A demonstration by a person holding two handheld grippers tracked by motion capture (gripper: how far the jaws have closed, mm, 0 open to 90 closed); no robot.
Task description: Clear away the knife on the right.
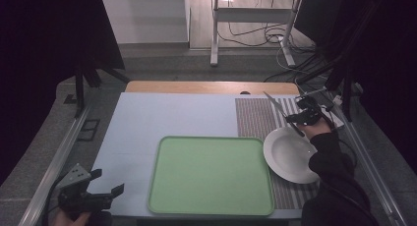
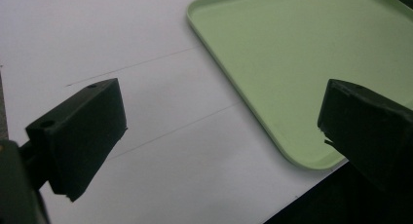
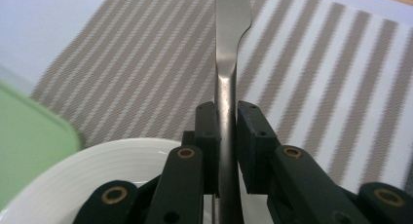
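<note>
My right gripper is shut on a metal table knife, held above the far rim of a white plate. The knife's blade points away over the striped placemat. In the right gripper view the handle runs down between the two black jaws, with the plate just below them. A light green tray lies bare in the middle of the table. My left gripper rests open at the table's near left corner, with nothing between its jaws; the tray's near corner lies in front of it.
The pale blue table top has free room left of the tray. A wooden strip runs along the far edge. Beyond the table stand a white desk frame and cables on the floor. Dark curtains flank both sides.
</note>
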